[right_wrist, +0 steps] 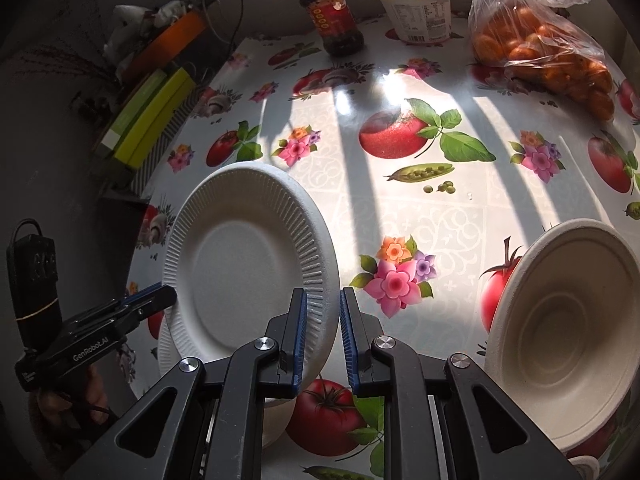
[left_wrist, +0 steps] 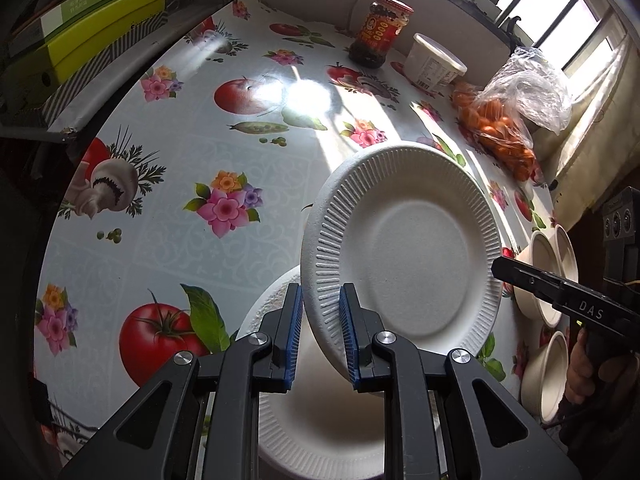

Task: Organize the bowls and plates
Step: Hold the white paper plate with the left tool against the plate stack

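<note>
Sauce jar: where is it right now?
The sauce jar stands at the far edge of the table, left of the white tub; the bag of oranges lies beyond that.

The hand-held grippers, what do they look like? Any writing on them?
Both are black, with angular arms, silver round bolts and ridged blue pads on the fingers. The left hand-held gripper says "GenRobot.AI" in white on its side. The right hand-held gripper shows white letters "DAS".

left tool (left_wrist: 320, 332) gripping tilted paper plate (left_wrist: 404, 248), floral tablecloth (left_wrist: 192, 152)
</note>
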The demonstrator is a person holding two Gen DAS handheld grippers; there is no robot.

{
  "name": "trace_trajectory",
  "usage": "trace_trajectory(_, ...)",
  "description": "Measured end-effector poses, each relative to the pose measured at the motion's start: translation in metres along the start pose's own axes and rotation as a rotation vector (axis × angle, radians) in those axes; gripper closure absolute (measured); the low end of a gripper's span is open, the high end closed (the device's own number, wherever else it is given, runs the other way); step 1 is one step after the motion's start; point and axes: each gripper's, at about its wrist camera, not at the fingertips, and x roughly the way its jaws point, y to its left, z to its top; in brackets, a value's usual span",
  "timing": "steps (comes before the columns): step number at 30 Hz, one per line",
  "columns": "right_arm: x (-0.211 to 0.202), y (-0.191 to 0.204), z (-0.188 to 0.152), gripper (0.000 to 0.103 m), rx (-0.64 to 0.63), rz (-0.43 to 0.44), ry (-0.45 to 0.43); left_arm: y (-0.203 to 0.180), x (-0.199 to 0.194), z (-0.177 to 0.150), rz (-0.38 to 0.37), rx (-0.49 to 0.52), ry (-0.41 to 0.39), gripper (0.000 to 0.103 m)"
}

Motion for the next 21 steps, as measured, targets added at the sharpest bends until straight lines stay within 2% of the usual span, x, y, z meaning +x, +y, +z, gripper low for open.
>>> trace_trajectory(21, 0.007, 0.027, -0.034, 0.086, -0.043, 0.016, 0.038, 0.033, -0.016, -0.038, 0.001, -0.043, 0.003, 0.083)
